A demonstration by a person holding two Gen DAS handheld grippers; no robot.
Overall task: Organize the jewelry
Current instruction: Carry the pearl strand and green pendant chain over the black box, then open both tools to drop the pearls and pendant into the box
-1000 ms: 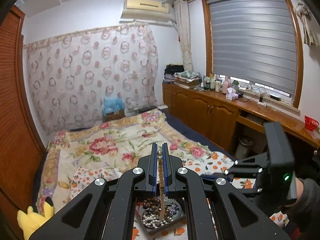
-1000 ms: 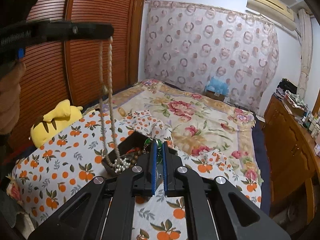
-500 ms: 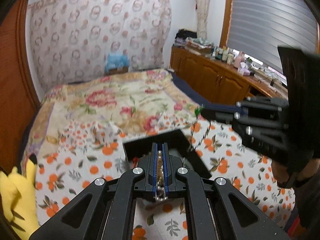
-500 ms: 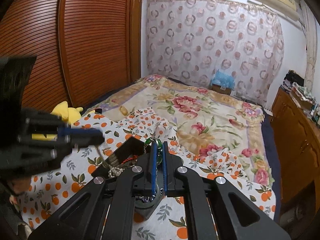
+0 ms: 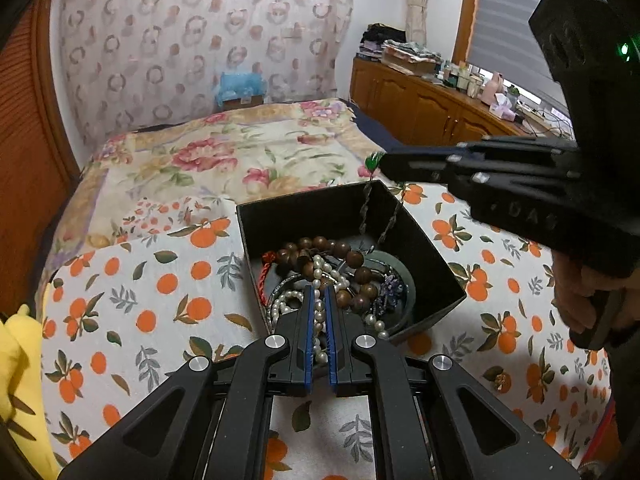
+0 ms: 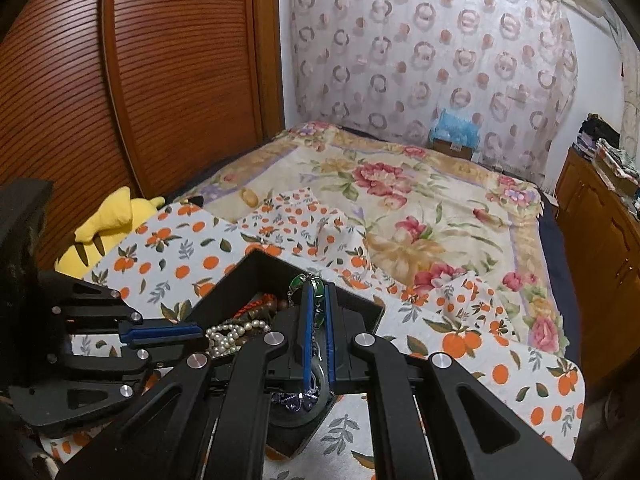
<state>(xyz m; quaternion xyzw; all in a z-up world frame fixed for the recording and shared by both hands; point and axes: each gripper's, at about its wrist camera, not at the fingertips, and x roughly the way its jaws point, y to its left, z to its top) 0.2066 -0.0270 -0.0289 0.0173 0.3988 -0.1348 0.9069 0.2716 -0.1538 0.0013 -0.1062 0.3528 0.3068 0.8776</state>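
Note:
An open black box (image 5: 348, 208) sits on the orange-print cloth and holds a brown wooden bead bracelet (image 5: 320, 244), a green bangle (image 5: 394, 264) and other pieces. My left gripper (image 5: 318, 290) is low over the box's near side, shut on a pearl necklace (image 5: 319, 320) whose strand lies between the blue pads and spills into the box. My right gripper (image 6: 318, 286) is shut on a green pendant necklace (image 6: 298, 280). In the left wrist view its tip (image 5: 382, 164) hovers above the box's far corner, and the silver chain (image 5: 365, 212) hangs down inside.
The box (image 6: 256, 268) stands on a bed with a floral quilt (image 6: 400, 200). A yellow plush toy (image 6: 108, 220) lies at the left by the slatted wooden wardrobe (image 6: 160, 80). Wooden cabinets (image 5: 420, 104) line the right wall. A person's hand (image 5: 580, 300) grips the right tool.
Both grippers have come down toward the box. The pearl strand that hung high from the left gripper has sunk into the box. The right gripper's pendant chain now dangles inside.

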